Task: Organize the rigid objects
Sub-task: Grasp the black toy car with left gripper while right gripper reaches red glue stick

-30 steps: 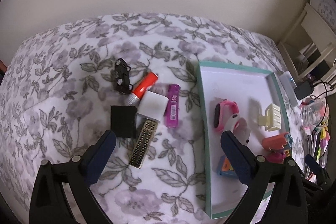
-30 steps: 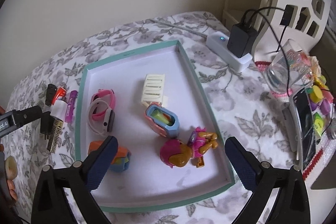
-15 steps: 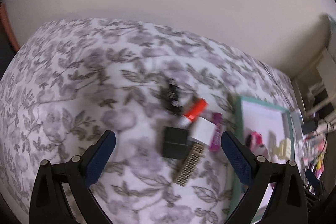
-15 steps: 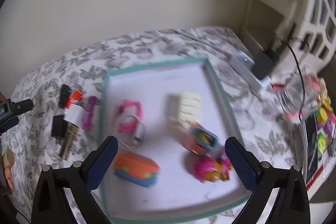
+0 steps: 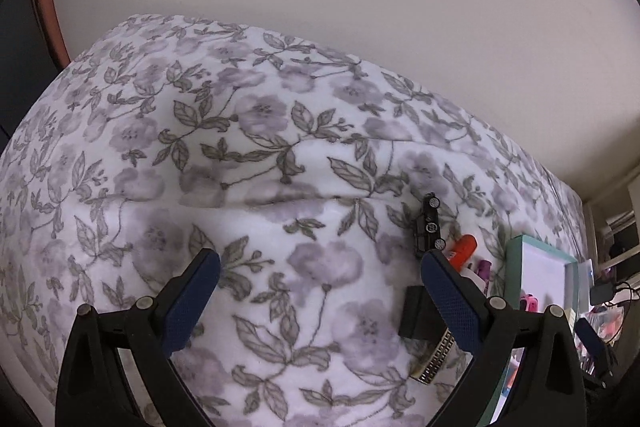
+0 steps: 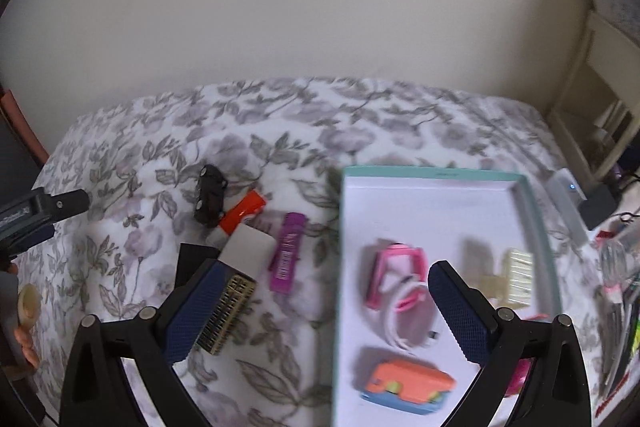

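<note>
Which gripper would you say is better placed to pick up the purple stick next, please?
Probably the right gripper: it is open, with the purple stick just ahead between its fingers, beside the tray. The left gripper faces mostly bare bedspread.

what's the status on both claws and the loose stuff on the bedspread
Left claw open, empty. Right claw open, empty. Black toy car, red-orange tube, purple clip lie outside teal-rimmed white tray. Nothing in the way.
</note>
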### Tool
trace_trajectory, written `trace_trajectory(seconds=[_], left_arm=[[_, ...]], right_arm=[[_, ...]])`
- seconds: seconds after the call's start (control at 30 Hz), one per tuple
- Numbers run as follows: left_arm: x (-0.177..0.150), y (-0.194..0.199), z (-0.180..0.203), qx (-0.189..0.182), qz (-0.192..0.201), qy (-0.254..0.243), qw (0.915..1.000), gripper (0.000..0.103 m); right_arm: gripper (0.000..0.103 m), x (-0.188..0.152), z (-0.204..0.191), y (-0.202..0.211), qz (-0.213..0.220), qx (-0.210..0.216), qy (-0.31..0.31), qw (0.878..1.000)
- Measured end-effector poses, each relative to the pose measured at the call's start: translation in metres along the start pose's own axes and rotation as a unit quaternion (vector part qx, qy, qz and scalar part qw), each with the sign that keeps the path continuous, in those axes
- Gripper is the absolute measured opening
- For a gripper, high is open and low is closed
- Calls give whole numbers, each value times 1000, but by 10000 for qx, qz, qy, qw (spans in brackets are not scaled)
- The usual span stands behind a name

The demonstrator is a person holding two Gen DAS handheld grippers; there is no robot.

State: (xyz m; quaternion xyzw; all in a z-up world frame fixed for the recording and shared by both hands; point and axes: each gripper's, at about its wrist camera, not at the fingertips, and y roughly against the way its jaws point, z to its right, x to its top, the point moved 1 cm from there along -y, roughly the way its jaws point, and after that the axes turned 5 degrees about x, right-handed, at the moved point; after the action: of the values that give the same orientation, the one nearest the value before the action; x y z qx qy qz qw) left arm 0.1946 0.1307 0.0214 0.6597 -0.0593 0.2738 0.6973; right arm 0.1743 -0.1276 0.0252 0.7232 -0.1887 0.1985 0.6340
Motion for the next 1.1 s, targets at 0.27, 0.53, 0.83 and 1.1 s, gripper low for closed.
trace_trajectory(seconds=[0.27,0.53,0.83,1.1], left_arm=[[6,-29,10,-181,-180,-41,9997,100],[17,-48,38,-153,-155,-171,9996,100],[28,-70,63,-226,-175,-326,9991,99],[27,-92,77,-416,-362,-387,9977,87]], right_arm=[[97,22,-17,-38,-375,58,39,9993],[81,41,-19,-71,-743,93,-162,9971],[61,50,-28,-104,-1140,486,-303,9918],[54,48,-38,-124,-1292,576,-225,9897]])
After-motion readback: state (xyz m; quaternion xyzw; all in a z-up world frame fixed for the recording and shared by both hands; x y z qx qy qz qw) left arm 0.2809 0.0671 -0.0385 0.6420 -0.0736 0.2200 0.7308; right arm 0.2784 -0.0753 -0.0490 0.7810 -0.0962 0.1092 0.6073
